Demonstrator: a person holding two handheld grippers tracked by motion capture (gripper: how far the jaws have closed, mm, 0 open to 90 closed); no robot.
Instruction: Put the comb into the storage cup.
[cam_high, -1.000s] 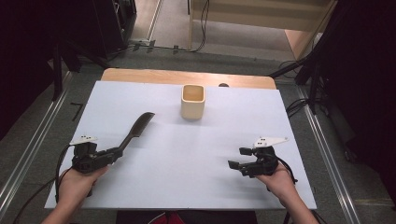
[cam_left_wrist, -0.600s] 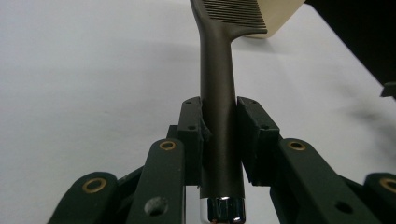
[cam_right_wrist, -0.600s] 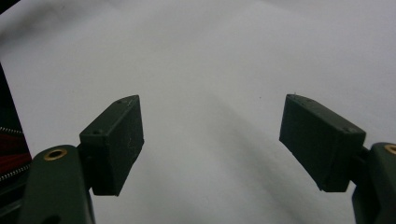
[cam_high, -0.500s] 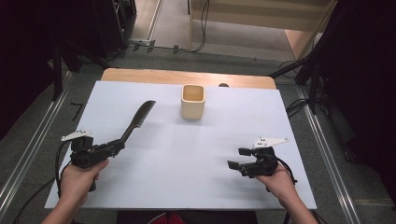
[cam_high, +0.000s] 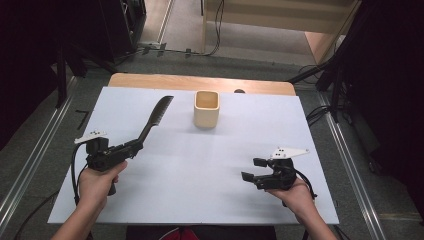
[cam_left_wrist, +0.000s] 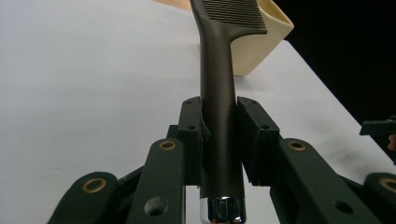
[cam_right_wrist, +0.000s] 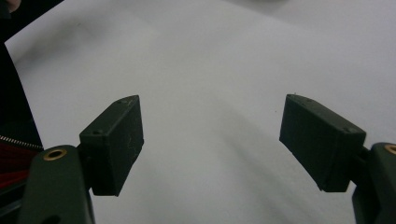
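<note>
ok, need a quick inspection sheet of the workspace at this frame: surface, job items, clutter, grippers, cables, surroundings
Surface: white sheet over a wooden table, which shows along the far edge.
Job's things: black comb held by its handle, teeth pointing toward the far side; cream cup upright on the sheet, to the right of the comb and apart from it.
Clutter: nothing seen on the sheet; a small dark item on the wooden strip, too small to tell.
Grippers: left gripper shut on the comb handle; right gripper open, nothing between the jaws, low over the sheet.
Cables: one trails from each gripper; more on the floor beyond the table.
Surroundings: metal rails on the floor at both sides, dark stands.
</note>
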